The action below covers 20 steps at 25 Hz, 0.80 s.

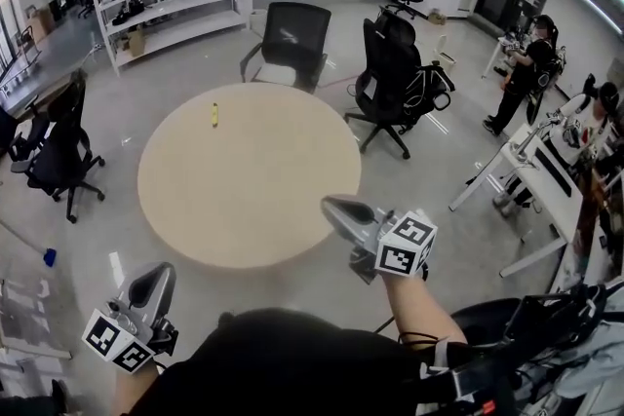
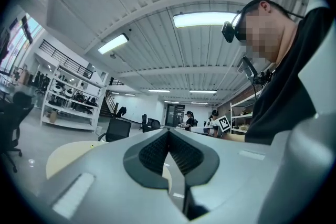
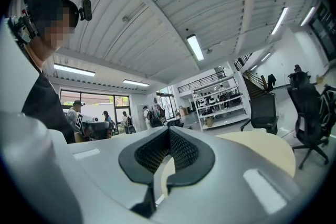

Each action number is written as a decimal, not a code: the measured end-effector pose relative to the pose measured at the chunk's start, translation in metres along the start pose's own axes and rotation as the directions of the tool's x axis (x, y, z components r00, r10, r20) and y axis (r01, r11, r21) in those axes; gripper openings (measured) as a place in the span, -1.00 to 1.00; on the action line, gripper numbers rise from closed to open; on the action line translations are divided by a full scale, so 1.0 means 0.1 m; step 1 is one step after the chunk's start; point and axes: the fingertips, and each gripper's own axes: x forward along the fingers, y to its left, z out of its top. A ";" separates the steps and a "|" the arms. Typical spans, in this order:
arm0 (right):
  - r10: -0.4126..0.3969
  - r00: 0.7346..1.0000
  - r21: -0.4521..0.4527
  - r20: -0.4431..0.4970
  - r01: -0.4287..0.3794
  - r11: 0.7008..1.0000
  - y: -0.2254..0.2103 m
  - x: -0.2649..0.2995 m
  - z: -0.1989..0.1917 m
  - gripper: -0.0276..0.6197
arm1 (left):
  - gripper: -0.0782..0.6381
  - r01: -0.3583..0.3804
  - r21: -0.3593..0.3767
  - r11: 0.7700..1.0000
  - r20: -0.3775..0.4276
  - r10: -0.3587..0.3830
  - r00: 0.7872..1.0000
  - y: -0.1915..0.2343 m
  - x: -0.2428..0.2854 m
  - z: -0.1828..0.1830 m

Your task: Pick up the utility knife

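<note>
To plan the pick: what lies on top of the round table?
Only the yellow utility knife, near the table's far edge. The right gripper covers a bit of the near rim.

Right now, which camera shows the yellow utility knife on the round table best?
The head view: the utility knife lies whole, though small, on the far side of the round table. The left gripper view and the right gripper view show only a slice of tabletop; the knife cannot be made out in either.
</note>
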 end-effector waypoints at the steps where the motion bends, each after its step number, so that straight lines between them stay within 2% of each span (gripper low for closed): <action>1: -0.011 1.000 -0.004 -0.004 0.011 1.000 -0.03 0.04 0.00 -0.87 | -0.79 0.011 -0.007 1.000 0.001 -0.011 1.000 0.08 0.04 -0.02; 7: -0.107 0.994 -0.039 0.004 0.108 0.993 -0.15 0.56 0.10 -0.87 | -0.79 0.114 -0.017 0.993 0.024 -0.114 0.993 0.80 0.23 0.03; 11: -0.142 0.990 -0.052 0.013 0.142 0.988 -0.05 1.11 0.18 -0.87 | -0.79 0.173 -0.003 0.985 0.037 -0.173 0.984 1.42 0.26 0.26; 14: -0.164 0.986 -0.066 0.021 0.165 0.984 0.00 1.53 0.28 -0.87 | -0.79 0.198 -0.002 0.980 0.047 -0.198 0.979 1.88 0.25 0.41; 20: -0.197 0.980 -0.069 -0.027 0.195 0.978 -0.01 2.19 0.17 -0.87 | -0.79 0.232 -0.026 0.972 0.039 -0.231 0.972 2.54 0.25 0.37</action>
